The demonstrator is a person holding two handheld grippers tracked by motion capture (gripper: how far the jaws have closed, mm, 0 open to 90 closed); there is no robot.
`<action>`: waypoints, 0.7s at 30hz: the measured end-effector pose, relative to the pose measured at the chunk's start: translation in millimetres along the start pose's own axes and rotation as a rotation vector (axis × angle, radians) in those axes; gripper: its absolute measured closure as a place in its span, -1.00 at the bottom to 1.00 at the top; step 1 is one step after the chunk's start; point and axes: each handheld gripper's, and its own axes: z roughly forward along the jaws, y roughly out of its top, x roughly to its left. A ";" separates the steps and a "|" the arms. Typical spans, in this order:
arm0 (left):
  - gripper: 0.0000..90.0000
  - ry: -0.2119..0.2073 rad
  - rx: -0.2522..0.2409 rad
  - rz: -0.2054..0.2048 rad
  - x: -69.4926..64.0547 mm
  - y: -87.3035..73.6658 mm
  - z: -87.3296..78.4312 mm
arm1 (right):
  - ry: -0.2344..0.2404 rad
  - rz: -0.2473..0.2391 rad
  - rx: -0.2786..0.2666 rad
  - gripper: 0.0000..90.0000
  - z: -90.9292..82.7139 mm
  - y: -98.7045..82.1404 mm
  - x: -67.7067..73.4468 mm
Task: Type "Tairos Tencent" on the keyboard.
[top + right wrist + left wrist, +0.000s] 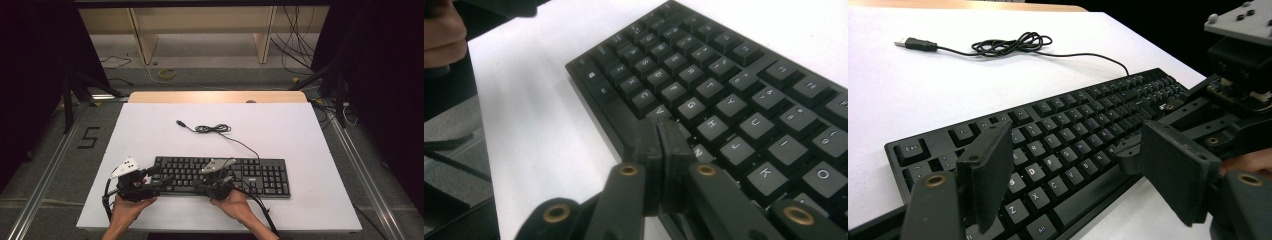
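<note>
One black keyboard (222,175) with white letters lies flat along the near part of the white table (300,130). Its single thin cable (215,129), bunched in a small coil, runs out to one plug (181,123). The left tool (1073,165) is spread wide above the keyboard's left end; the right tool (659,145) is pressed together over the bottom key row.

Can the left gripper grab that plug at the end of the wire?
Probably yes. The left gripper is open, and bare white table lies between it and the USB plug, though it sits well beyond the keyboard.
</note>
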 end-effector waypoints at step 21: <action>-0.35 -0.008 0.002 0.005 -1.2 -2.9 -2.5 | -0.027 -0.028 0.054 1.00 14.7 -5.3 0.4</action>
